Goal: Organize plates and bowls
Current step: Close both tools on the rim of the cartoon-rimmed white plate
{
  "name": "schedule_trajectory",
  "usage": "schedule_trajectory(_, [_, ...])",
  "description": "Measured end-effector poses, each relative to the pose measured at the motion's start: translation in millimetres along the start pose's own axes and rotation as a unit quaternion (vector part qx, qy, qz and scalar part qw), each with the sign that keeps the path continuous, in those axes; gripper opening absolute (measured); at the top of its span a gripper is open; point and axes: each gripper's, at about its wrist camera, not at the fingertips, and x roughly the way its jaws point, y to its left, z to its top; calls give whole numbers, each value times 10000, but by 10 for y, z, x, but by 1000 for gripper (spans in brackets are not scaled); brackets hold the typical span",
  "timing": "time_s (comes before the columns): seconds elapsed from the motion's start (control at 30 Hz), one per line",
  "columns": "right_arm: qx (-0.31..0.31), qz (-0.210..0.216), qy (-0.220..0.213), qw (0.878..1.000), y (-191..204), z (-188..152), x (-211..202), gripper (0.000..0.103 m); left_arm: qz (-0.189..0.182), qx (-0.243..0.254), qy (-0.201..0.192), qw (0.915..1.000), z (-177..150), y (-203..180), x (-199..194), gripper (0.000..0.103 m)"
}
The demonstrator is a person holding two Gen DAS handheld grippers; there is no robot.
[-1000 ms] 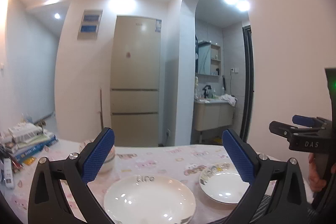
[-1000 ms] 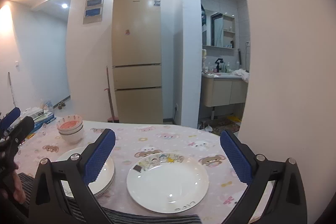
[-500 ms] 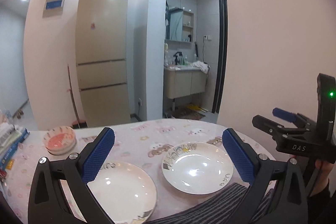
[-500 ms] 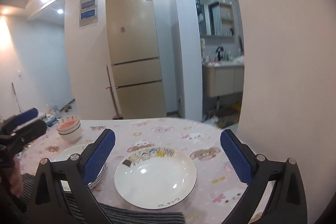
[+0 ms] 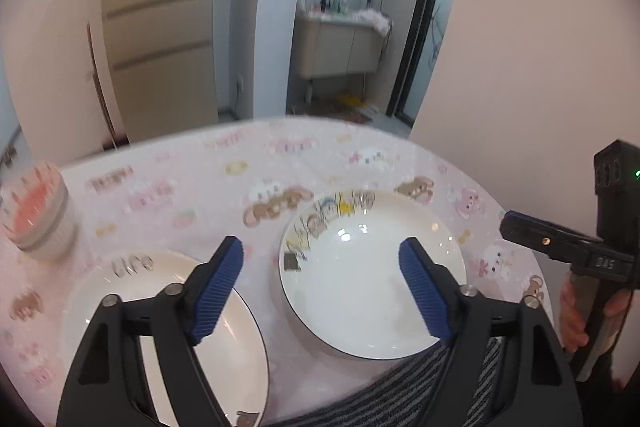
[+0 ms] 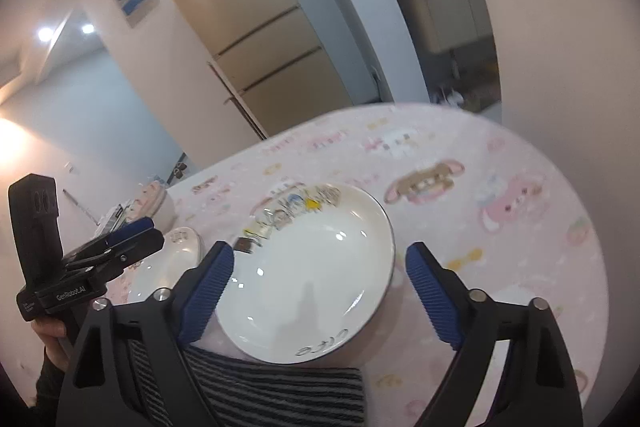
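Observation:
A white plate with cartoon figures on its rim [image 5: 360,279] [image 6: 316,267] lies near the front of the table. A plain white plate stack [image 5: 132,307] [image 6: 176,251] lies to its left. A stack of pink-lined bowls [image 5: 36,211] [image 6: 160,203] stands at the far left. My left gripper [image 5: 320,255] is open and empty, above the gap between the two plates. My right gripper [image 6: 320,259] is open and empty, over the cartoon plate. Each gripper shows in the other's view: the right one [image 5: 560,243], the left one [image 6: 120,239].
The round table [image 5: 224,163] has a pink cartoon cloth. A grey striped cloth [image 6: 280,387] lies at the front edge under the cartoon plate. Books [image 6: 116,215] lie far left. A fridge [image 5: 160,7] and a wall [image 5: 540,67] stand behind.
Both grippers have tilted down and moved closer to the table. The cartoon plate now sits larger and nearer in both views. Both jaws stay open.

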Motion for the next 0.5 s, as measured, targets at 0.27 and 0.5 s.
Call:
schedule_trajectory(0.27, [948, 184, 720, 9927, -508, -16, 440, 68, -581, -836, 694, 9924, -26, 310, 468, 50])
schedule_trajectory(0.5, [817, 109, 997, 9916, -524, -82, 599, 42, -306, -652, 847, 9938, 2, 315, 653, 36])
